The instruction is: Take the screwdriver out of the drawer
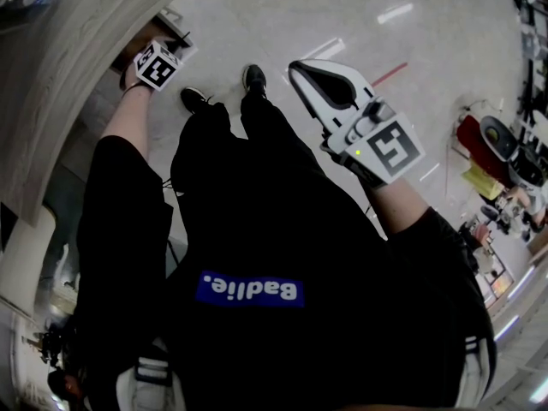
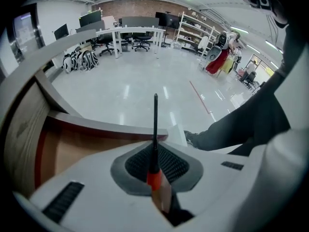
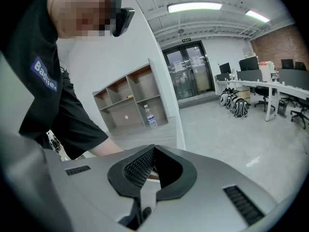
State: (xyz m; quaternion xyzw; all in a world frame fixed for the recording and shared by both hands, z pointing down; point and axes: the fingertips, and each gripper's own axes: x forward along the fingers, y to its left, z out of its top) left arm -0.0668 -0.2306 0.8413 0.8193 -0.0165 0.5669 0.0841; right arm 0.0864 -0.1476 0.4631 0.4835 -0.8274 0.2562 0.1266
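The left gripper (image 2: 155, 148) has its 2 jaws pressed onto a screwdriver with a thin black shaft and an orange-red collar (image 2: 155, 129). The handle end sits deep between the ribbed black pads (image 2: 169, 164), and the shaft sticks straight out past the jaw tips.

Below it is an open wooden drawer with a reddish-brown rim (image 2: 101, 128). The gripper hangs above the drawer's front edge, and the screwdriver is clear of the drawer's floor.

In the head view the same left gripper (image 1: 171, 51) is beside the edge of a curved pale wood-grain desk (image 1: 68, 67). Its marker cube faces up, and the shaft shows as a fine dark line.

The right gripper (image 3: 152, 149) is well apart from the drawer, held out in front of the person's black T-shirt with a blue label (image 1: 248, 289). Its 2 jaw tips meet and nothing lies between its pads. In the head view this right gripper (image 1: 297, 67) points toward the glossy grey floor (image 1: 360, 24), near the person's 2 black shoes (image 1: 254, 77).

Behind it, the right gripper view shows an open brown shelf unit (image 3: 130, 98) with a clear plastic bottle (image 3: 151, 117) standing in a lower compartment.
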